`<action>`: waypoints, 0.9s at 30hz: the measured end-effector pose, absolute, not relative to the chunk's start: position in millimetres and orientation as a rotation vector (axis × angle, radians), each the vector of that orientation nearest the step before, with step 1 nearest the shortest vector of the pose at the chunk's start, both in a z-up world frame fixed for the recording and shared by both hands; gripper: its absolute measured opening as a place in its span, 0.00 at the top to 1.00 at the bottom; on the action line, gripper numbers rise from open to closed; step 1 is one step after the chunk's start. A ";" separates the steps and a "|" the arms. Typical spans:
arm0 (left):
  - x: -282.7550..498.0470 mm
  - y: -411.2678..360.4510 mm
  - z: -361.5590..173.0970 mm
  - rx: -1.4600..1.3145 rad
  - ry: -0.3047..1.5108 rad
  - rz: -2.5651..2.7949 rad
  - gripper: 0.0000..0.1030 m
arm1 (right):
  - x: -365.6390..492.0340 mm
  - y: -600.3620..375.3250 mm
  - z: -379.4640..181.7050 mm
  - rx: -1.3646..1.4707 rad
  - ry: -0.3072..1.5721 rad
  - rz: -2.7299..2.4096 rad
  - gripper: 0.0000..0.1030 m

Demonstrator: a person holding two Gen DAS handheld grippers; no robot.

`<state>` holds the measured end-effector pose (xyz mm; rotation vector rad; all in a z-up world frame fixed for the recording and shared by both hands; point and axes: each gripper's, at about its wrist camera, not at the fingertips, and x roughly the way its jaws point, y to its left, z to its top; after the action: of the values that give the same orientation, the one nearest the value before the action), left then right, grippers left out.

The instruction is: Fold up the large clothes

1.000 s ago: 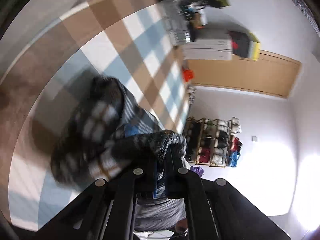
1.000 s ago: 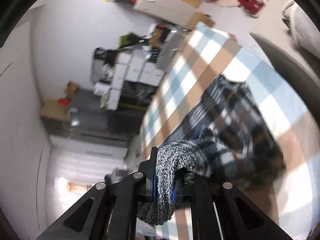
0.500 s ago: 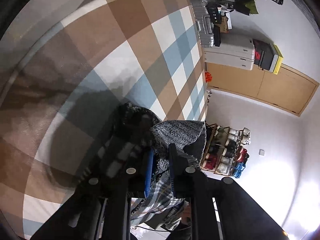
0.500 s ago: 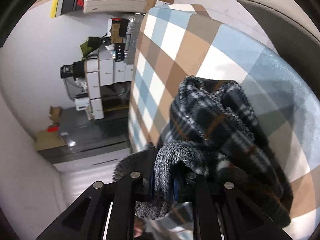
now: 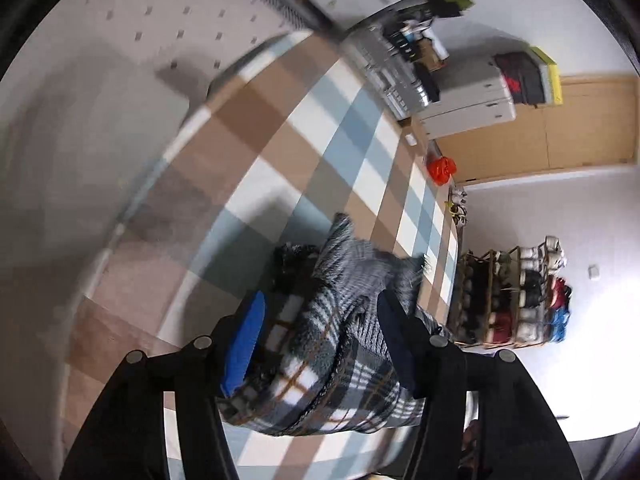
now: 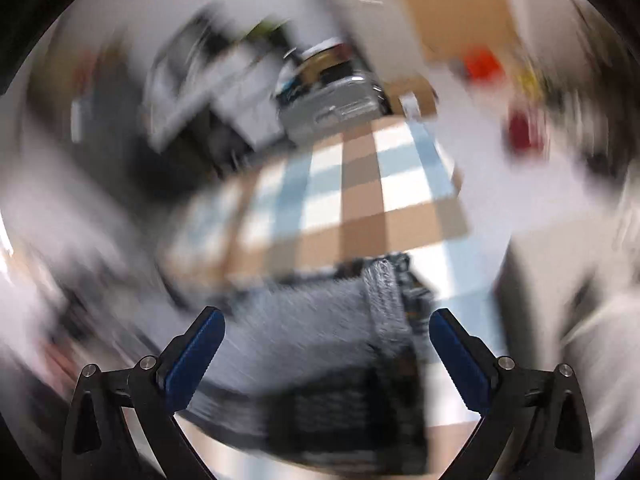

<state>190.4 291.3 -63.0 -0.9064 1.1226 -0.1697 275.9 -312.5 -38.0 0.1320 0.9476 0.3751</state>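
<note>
left tool (image 5: 320, 322): jaws were opening, blue pads apart, nothing clamped; garment lay between and below the fingers, pads did not seem to press on it
left tool fingers (image 5: 244, 340): blue pad on one side, dark pad on the other, both just beside the cloth
right tool (image 6: 326, 334): jaws were opening, already spread wide, released; nothing gripped between the pads
right tool fingers (image 6: 192, 356): blue pads far apart at the bottom of the view, cloth beyond them, no contact visible
plaid garment (image 5: 340, 352): dark grey, white and brown check, fleecy, bunched in a folded heap directly ahead of and under the left tool; grey knit-look part on top, pointing away from the tool
plaid garment, right view (image 6: 320, 340): heavily blurred, sat just ahead of the right tool, between the lines of its two fingers
checked surface (image 5: 320, 128): brown, blue and white squares, carried the garment; stretched away past the heap from both tools; whether bed or counter, could not tell
shoe rack (image 5: 516, 296): to the right of the left tool, well apart from the garment, against the white wall
orange bag (image 5: 440, 168): beyond the far edge of the checked surface, near the wooden door
white drawers (image 5: 468, 96): further off, upper right of the left view
right view: motion blur throughout, background details unreadable
</note>
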 end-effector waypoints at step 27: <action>189.0 162.7 -86.8 -0.200 1.249 -0.208 0.50 | 287.1 -305.4 -67.1 -0.177 0.956 0.189 0.93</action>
<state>189.0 162.7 -86.8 -0.2001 1.2488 -0.2085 287.1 -305.4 -67.1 -0.1775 0.9561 0.1889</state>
